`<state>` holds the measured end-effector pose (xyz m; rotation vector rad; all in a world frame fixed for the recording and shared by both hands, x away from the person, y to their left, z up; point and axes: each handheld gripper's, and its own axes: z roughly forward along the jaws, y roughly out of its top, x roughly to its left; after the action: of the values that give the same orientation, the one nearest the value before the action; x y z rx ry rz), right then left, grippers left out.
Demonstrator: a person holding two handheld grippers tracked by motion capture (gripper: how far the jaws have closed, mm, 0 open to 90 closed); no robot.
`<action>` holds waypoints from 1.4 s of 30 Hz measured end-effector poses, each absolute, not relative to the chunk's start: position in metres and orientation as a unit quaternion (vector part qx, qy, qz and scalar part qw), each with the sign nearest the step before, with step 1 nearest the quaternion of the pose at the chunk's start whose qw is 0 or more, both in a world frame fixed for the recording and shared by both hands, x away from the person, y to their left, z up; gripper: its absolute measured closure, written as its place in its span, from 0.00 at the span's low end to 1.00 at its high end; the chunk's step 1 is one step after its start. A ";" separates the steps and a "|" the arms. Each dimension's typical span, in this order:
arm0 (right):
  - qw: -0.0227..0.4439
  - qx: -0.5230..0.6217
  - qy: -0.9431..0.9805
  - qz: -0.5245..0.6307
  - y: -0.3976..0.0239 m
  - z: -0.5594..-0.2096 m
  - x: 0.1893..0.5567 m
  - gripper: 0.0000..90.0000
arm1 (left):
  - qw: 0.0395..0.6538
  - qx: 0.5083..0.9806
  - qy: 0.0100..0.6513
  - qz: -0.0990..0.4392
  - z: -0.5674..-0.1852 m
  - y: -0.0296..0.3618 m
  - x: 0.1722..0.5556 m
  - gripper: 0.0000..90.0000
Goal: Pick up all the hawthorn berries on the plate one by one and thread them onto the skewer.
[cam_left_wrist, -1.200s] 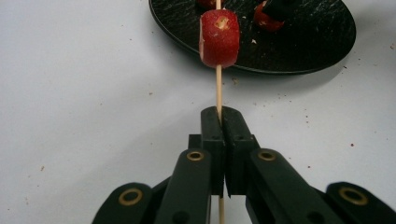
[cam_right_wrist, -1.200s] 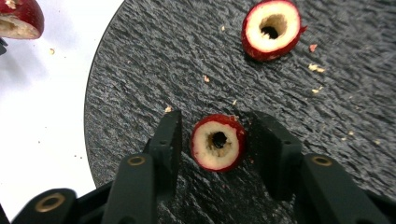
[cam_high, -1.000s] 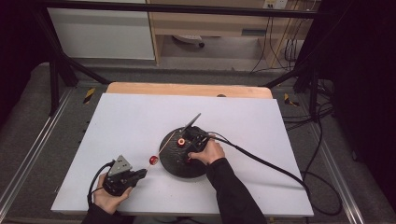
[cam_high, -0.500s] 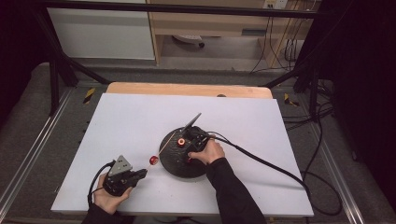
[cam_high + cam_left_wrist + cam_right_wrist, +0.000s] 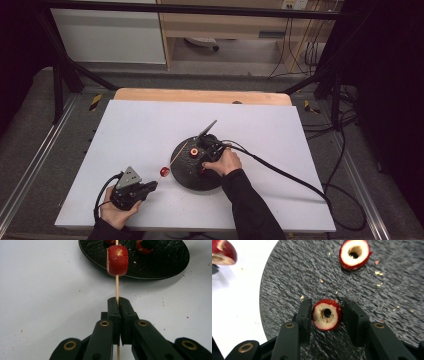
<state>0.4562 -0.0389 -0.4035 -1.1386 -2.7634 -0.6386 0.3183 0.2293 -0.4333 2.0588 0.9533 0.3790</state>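
My left gripper [image 5: 152, 185] [image 5: 117, 300] rests near the table's front edge, shut on a thin wooden skewer [image 5: 116, 287] [image 5: 176, 159]. A red cored fruit piece [image 5: 117, 261] [image 5: 164, 171] is threaded on the skewer just short of the black plate [image 5: 190, 177] [image 5: 160, 262]. My right gripper [image 5: 202, 169] [image 5: 327, 312] is over the plate, shut on another cored fruit piece [image 5: 326, 315] that lies there. A third cored fruit piece [image 5: 354, 253] [image 5: 193, 151] lies farther on the plate [image 5: 294, 277].
The white tabletop [image 5: 140, 130] has open room to the left and behind the plate. A black cable [image 5: 280, 172] trails right from my right gripper. Crumbs [image 5: 377, 272] dot the plate. A wooden strip [image 5: 200, 96] lines the far edge.
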 end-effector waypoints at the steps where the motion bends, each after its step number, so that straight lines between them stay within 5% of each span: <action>1: 0.041 -0.370 -0.903 -0.213 -0.040 -0.402 0.456 0.68 | 0.409 0.817 0.379 0.151 -0.433 0.229 0.318 0.98; 18: 0.014 -0.388 -0.864 -0.322 -0.059 -0.371 0.446 0.68 | 0.419 0.811 0.379 0.156 -0.431 0.229 0.315 0.98; 42: -0.031 -0.453 -0.654 -0.605 -0.094 -0.391 0.420 0.68 | 0.434 0.798 0.388 0.155 -0.429 0.226 0.312 0.98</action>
<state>0.4200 -0.0942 -0.3906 -1.4520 -2.0972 -1.9395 0.3120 0.2260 -0.4287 1.9890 0.9663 0.3860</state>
